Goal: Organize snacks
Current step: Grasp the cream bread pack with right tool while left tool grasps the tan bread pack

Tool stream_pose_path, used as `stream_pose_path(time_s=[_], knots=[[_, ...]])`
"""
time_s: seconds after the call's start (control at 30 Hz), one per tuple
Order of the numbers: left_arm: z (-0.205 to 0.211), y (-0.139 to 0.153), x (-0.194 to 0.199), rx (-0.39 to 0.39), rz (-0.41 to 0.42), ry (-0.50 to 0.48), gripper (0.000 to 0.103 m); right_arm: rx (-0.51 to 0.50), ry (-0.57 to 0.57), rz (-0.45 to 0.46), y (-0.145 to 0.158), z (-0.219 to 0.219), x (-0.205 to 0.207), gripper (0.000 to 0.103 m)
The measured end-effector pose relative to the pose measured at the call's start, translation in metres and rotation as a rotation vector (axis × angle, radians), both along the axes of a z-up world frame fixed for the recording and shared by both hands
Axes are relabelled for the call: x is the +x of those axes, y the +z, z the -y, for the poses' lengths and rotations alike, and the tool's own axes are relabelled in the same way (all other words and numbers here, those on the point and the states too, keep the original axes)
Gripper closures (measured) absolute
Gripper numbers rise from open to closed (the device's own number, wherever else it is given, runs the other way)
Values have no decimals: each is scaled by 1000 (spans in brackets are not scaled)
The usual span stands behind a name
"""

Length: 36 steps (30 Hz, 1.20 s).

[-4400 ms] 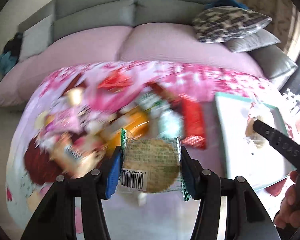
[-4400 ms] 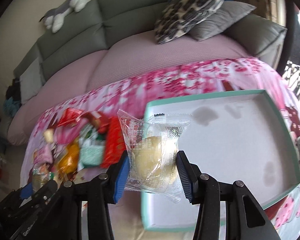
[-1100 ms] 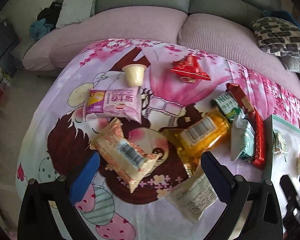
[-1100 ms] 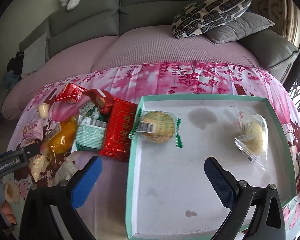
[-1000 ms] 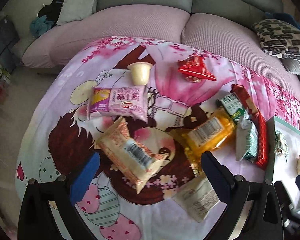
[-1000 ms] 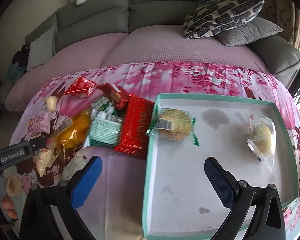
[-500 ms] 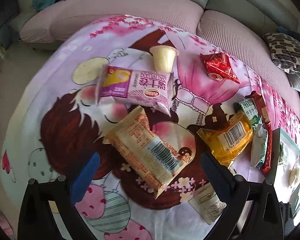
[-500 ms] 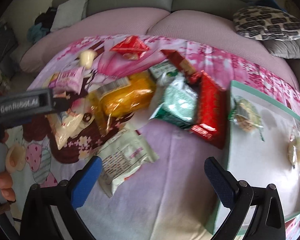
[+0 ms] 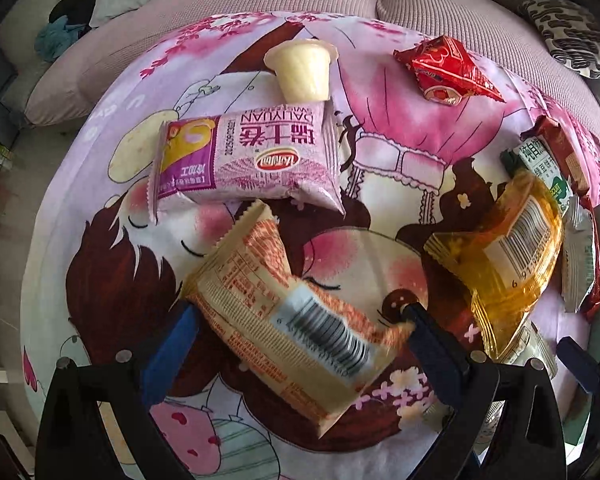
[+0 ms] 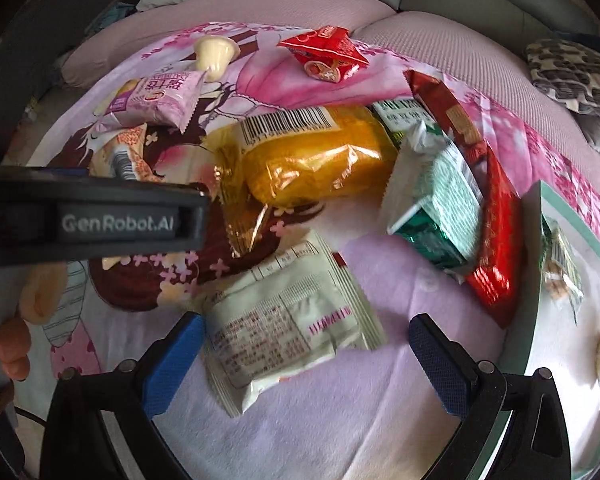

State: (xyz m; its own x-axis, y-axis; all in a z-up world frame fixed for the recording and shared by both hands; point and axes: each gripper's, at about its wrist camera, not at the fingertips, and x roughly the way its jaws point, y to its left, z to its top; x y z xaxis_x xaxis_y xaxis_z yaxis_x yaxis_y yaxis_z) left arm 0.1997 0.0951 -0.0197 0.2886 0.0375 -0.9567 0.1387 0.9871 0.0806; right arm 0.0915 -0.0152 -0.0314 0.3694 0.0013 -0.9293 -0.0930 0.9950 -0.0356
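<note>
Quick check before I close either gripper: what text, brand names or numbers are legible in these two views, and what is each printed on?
"GenRobot.AI": side of the left gripper, seen from the right wrist.
"DALIYUAN": upside down on the purple snack pack; its Chinese characters and date digits are too small to read reliably.
Barcoded beige pack, orange pack, pale green pack: print blurred, unreadable.

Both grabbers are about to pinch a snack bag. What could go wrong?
The left hand-held gripper straddles the beige packet diagonally, so it might pinch only a corner and slip. The right hand-held gripper straddles the pale green packet, whose top touches the yellow packet wrapper, which may drag along.
</note>
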Motion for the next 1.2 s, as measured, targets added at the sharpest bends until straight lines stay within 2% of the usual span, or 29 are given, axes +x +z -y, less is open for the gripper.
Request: stream_pose_path(time_s=[0.1,0.17,0.23,0.3,0.37,0.5,0.67,1.03,1.07,1.2], knots=[[0,0,2,-1,7,-12,6,2,12,8,-1,-2,4,4],[2,-1,1,-3,4,-21,17,21,11,15,0,-4,7,13],[7,0,0,-15,2,-35,24,31,10,20,1,-4,7,18],[10,1,-3,-19,3,-46,31,35,11,25,3,-4,8,21],[14,1,-4,-27,6,-58,42,39,12,25,3,-4,7,25],[27,1,-8,-26,13,-79,55,46,10,28,3,-2,5,31],[32,1,-17,-35,10,-66,56,58,-7,30,5,2,-4,36],[30,0,-27,-57,17,-75,60,91,-86,37,10,20,-27,41],[28,9,-32,-58,18,-74,61,94,-95,35,11,22,-30,41],[28,18,-36,-59,27,-64,61,112,-143,28,16,34,-41,41]])
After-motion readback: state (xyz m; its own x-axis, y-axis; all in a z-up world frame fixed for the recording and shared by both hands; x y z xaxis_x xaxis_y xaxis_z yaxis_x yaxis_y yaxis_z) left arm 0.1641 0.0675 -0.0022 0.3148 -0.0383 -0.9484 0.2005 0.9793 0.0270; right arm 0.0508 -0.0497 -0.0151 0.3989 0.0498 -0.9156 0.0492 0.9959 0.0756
